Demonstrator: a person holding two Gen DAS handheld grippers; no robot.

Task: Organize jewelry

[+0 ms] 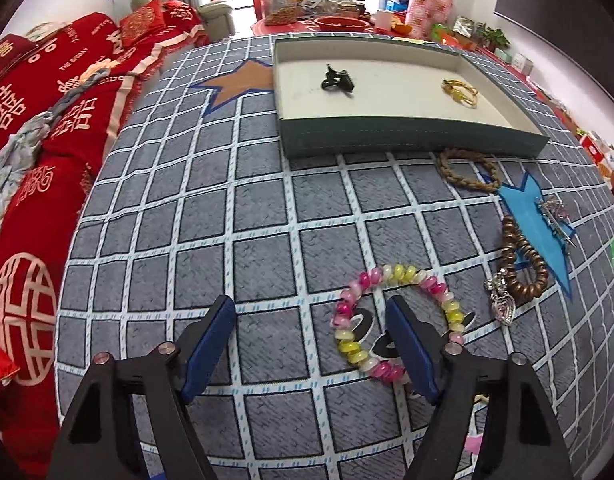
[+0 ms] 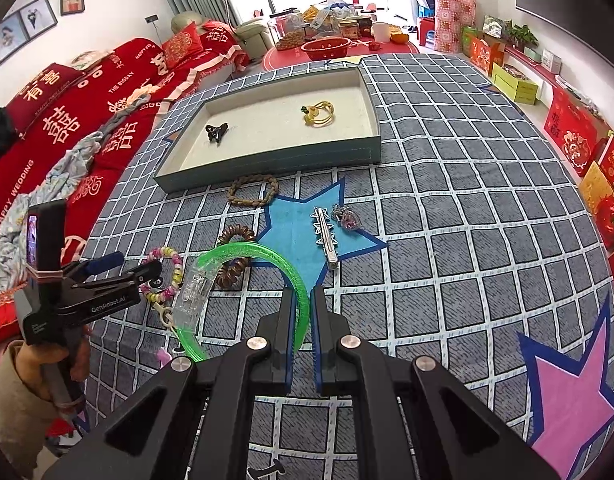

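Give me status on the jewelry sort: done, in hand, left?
Done: black claw clip and yellow hair ties lie in the tray. In hand: right gripper shut on green bracelet; left gripper open at beaded bracelet. Left: braided band, brown coil, silver clip.

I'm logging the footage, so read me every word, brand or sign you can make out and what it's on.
"GenRobot.AI": on the side of the left gripper.
"THE BIGDAY": on the red sofa cover.
"HAPPY WEDDING": same cover, lower left edge.
Large Chinese double-happiness characters: on the cover and the red cushion.
Print on the red gift boxes: too small to read.
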